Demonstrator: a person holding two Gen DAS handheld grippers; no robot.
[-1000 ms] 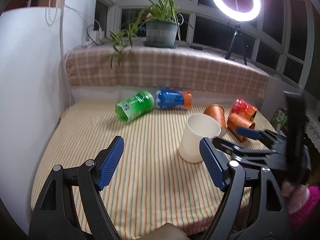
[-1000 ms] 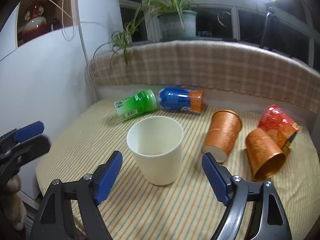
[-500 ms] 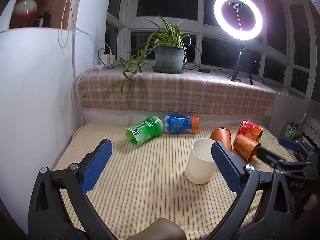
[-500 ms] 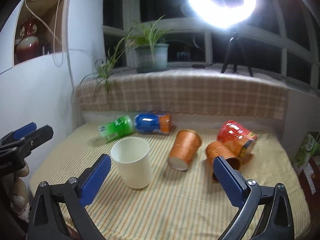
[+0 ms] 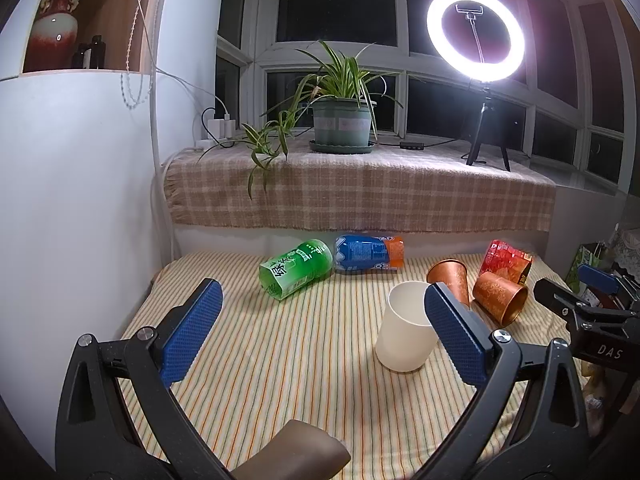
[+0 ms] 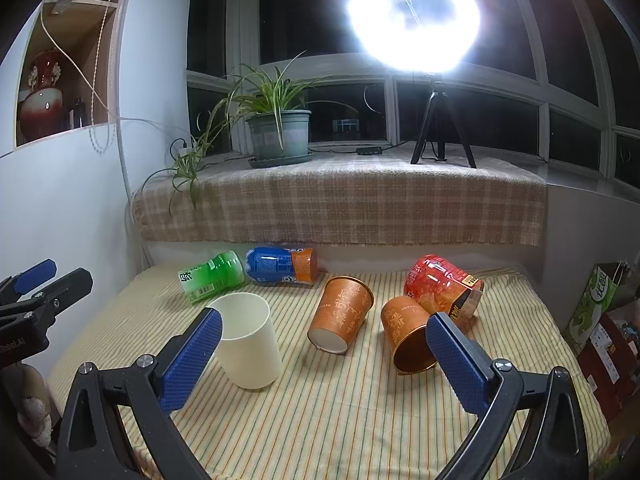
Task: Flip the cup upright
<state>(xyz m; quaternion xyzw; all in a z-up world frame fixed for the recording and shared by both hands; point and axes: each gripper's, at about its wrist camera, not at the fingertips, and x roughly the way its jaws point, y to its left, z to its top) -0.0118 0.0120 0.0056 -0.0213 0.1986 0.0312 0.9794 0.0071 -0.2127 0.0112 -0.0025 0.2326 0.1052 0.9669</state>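
A white cup (image 5: 405, 338) stands upright, mouth up, on the striped table; it also shows in the right wrist view (image 6: 249, 345). My left gripper (image 5: 320, 338) is open and empty, held back from the cup, with its right finger overlapping the cup's right side in view. My right gripper (image 6: 324, 362) is open and empty, pulled back toward the table's front; the cup is beside its left finger. The right gripper also shows at the right edge of the left wrist view (image 5: 580, 300).
Two orange cups (image 6: 342, 314) (image 6: 404, 334) lie on their sides right of the white cup. A red cup (image 6: 442, 286), a green cup (image 6: 211, 276) and a blue-orange can (image 6: 280, 266) lie near the back. A plaid-covered sill holds a plant (image 6: 280, 136) and ring light (image 6: 414, 20).
Both grippers have pulled back and upward from the white cup, which stays standing upright. The view now takes in more of the window and ring light.
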